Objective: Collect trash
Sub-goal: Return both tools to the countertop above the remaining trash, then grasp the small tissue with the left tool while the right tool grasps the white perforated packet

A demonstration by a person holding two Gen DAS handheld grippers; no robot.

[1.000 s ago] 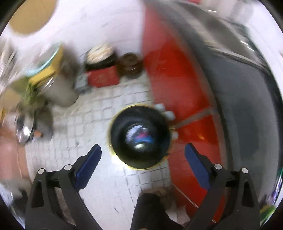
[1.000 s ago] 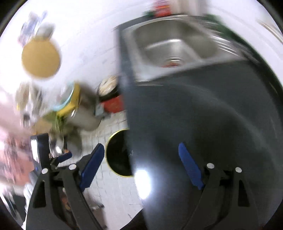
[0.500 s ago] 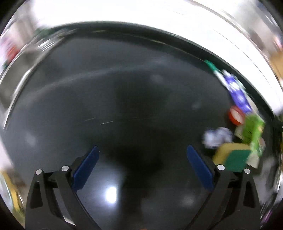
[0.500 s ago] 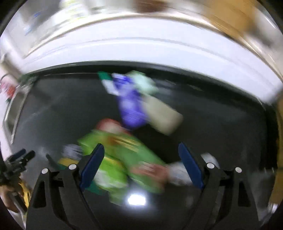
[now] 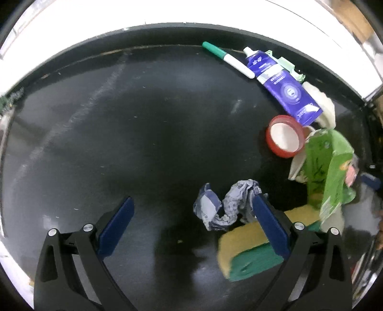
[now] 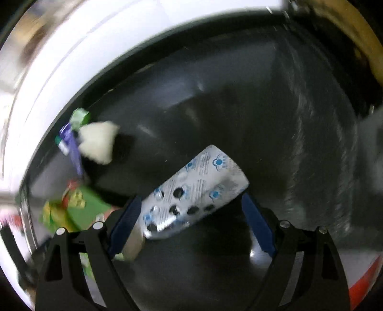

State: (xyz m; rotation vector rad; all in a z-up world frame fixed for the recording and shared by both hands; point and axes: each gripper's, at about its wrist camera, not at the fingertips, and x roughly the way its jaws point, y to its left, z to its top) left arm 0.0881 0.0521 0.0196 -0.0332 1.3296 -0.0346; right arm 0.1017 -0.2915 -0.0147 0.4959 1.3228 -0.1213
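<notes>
My left gripper (image 5: 191, 215) is open and empty above the black countertop (image 5: 119, 131). A crumpled grey wrapper (image 5: 227, 205) lies just inside its right finger. Beyond are a red lid (image 5: 284, 136), a blue tube (image 5: 282, 83), a green-capped marker (image 5: 227, 58) and a green packet (image 5: 330, 167). My right gripper (image 6: 191, 210) is open, with a silver blister pack (image 6: 196, 193) lying on the counter between its fingers. The green packet (image 6: 79, 208), the blue tube (image 6: 71, 148) and a white crumpled piece (image 6: 98, 141) lie to its left, blurred.
A yellow and green sponge (image 5: 249, 248) lies under the left gripper's right finger. A white wall (image 5: 191, 12) runs behind the counter. A brown object (image 6: 354, 36) sits at the far right in the right wrist view.
Both grippers have swung from the floor bin and sink over to the counter with the trash. The right gripper has moved right, from the green packet to the blister pack.
</notes>
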